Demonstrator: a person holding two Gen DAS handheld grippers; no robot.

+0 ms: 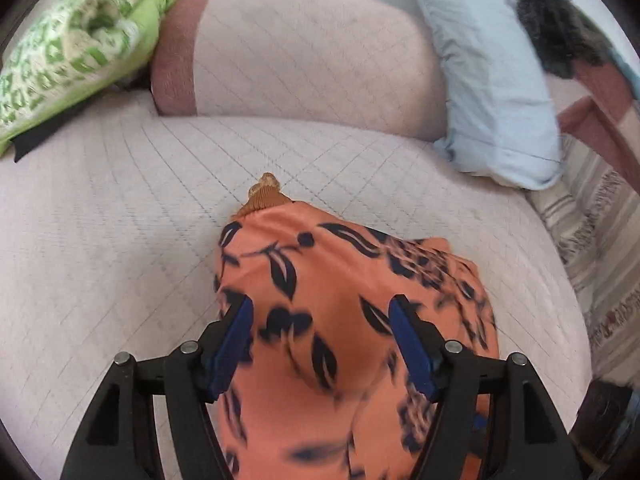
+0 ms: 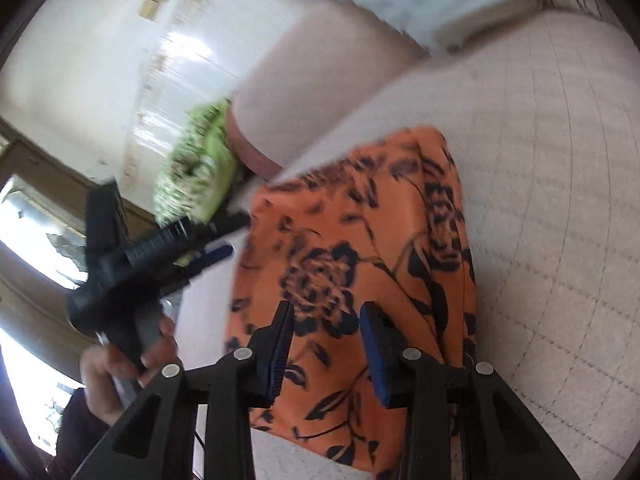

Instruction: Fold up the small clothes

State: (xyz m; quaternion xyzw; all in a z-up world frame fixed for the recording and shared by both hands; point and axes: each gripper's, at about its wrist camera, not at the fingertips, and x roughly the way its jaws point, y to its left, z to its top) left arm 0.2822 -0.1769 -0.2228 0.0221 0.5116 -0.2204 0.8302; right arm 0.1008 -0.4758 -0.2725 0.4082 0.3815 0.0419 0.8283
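Note:
An orange garment with a dark floral print [image 1: 320,264] lies folded on the pale quilted sofa seat [image 1: 100,240]. A brown ribbed bit [image 1: 266,196] pokes out at its far end. My left gripper [image 1: 320,304] hangs over the near part of the cloth, its blue pads wide apart and off the fabric. In the right wrist view the same garment [image 2: 352,220] lies flat, and my right gripper [image 2: 326,308] hovers over its near half with a gap between the pads. There the left gripper [image 2: 236,234] sits at the cloth's left edge, held by a hand [image 2: 120,360].
A green patterned pillow [image 1: 72,48] leans at the back left. A rounded back cushion [image 1: 300,60] stands behind the seat and a light blue pillow [image 1: 488,80] at the back right. A striped fringed throw [image 1: 592,240] drapes over the seat's right edge.

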